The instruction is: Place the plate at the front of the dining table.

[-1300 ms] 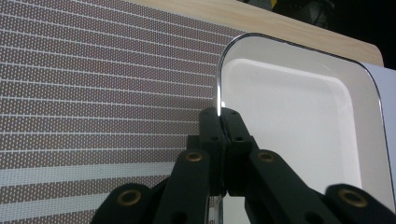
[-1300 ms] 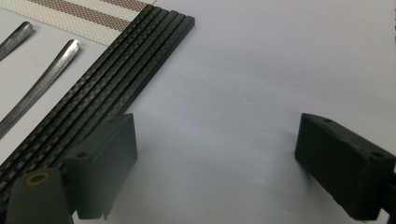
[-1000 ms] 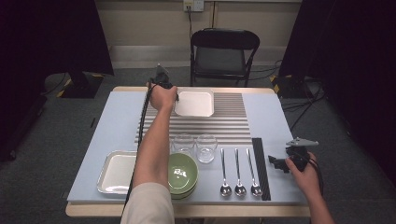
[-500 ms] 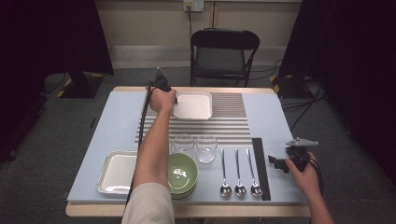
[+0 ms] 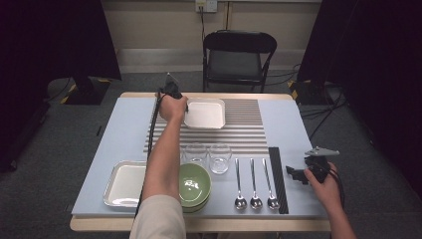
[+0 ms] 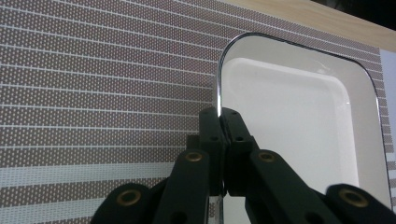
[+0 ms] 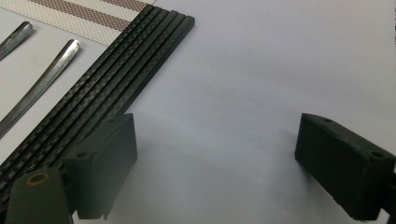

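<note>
On the bench point(image 5: 124, 129), the striped mat point(image 5: 249, 134) is lying under and to the right of the left claw point(image 6: 219, 112), which is clenching the near-left rim of the white tray point(image 5: 205, 113) at the mat's far end. Well apart from it, the right claw point(image 7: 215, 154) is resting released over bare bench, with the black chopsticks point(image 7: 112, 88) lying just beside its left jaw.

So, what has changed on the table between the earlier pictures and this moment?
Very little. The left gripper stays shut on the near-left rim of the white rectangular plate at the far side of the striped mat; any shift of the plate is too small to tell. The right gripper stays open and resting beside the black chopsticks. Spoons, glasses and bowls are unmoved.
</note>
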Tool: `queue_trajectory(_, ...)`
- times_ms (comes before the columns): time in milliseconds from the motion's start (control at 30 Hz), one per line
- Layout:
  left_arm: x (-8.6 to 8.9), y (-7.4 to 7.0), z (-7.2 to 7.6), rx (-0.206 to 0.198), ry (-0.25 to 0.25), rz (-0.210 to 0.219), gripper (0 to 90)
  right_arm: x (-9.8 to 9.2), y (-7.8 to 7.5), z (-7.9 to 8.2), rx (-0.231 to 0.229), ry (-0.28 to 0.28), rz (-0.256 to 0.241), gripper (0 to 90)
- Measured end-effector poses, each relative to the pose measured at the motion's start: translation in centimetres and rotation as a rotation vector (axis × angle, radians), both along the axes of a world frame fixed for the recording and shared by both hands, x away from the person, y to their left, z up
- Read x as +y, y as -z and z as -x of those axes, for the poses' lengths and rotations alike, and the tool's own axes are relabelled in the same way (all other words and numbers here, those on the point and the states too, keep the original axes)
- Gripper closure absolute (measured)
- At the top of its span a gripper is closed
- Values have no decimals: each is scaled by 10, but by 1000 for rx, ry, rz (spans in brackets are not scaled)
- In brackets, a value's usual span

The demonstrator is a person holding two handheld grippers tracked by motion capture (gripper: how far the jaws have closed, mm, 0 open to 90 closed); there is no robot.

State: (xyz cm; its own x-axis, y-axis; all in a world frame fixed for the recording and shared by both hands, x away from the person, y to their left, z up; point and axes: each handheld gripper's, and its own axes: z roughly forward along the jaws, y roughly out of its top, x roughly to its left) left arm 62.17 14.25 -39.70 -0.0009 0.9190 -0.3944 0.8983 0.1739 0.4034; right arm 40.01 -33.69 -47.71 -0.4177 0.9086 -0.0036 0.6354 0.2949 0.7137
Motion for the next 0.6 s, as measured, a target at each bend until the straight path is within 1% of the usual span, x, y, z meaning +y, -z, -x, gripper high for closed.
queue_trajectory(67,0,1,0,-1,11,-3,890,0,0,0,0,0,0,115)
queue_trajectory(167,-2,1,-1,-6,-1,2,890,0,0,0,0,1,0,115)
queue_trajectory(233,-2,2,-1,-4,-7,-3,890,0,0,0,0,1,0,115)
queue_trajectory(333,-2,2,-1,-1,2,-8,888,0,0,0,0,1,0,116)
queue_trajectory(400,-2,2,-1,-7,-9,-9,886,0,0,0,1,1,-1,115)
queue_trajectory(500,-1,2,-2,-9,-7,-5,883,0,0,0,1,1,-1,115)
queue_trajectory(567,0,2,-2,-6,6,-16,882,0,0,0,1,1,-1,115)
queue_trajectory(600,0,2,-2,-8,-1,-18,881,0,0,0,1,1,-1,115)
